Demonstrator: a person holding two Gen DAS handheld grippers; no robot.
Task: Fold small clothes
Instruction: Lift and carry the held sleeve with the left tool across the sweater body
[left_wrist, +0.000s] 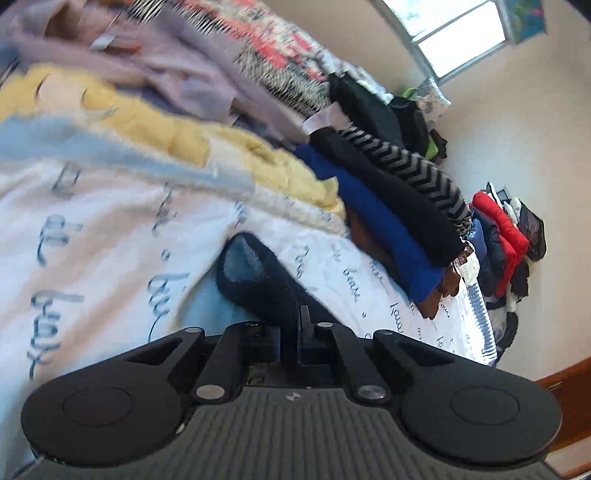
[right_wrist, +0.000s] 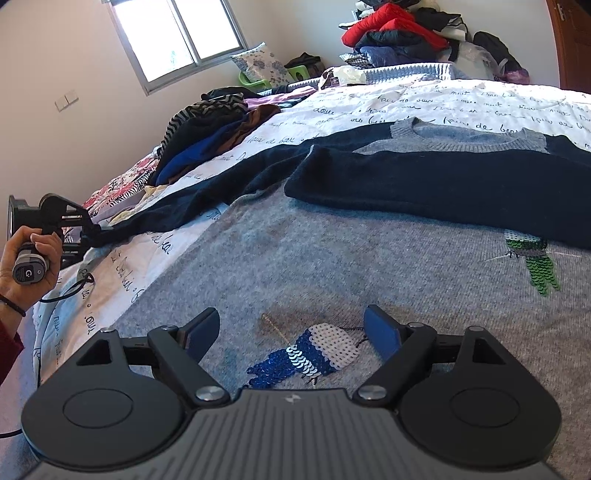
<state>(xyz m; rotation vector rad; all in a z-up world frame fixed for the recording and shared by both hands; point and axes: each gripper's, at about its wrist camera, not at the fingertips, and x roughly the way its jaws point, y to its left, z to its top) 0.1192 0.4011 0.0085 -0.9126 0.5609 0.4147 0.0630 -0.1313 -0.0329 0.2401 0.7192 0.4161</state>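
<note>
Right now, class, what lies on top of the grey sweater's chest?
A dark navy sleeve lies folded across the grey sweater, covering part of its chest; the green sequin bird stays visible below.

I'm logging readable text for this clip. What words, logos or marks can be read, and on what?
"G": logo on the end of the left gripper handle, in the hand.
Small emblem, no letters: on the right gripper body.
Cursive script all over the white bedcover: fragments like "de" and "nuit" at best; too loose and blurred to read reliably.
Sweater: sequin birds only, no text.
</note>
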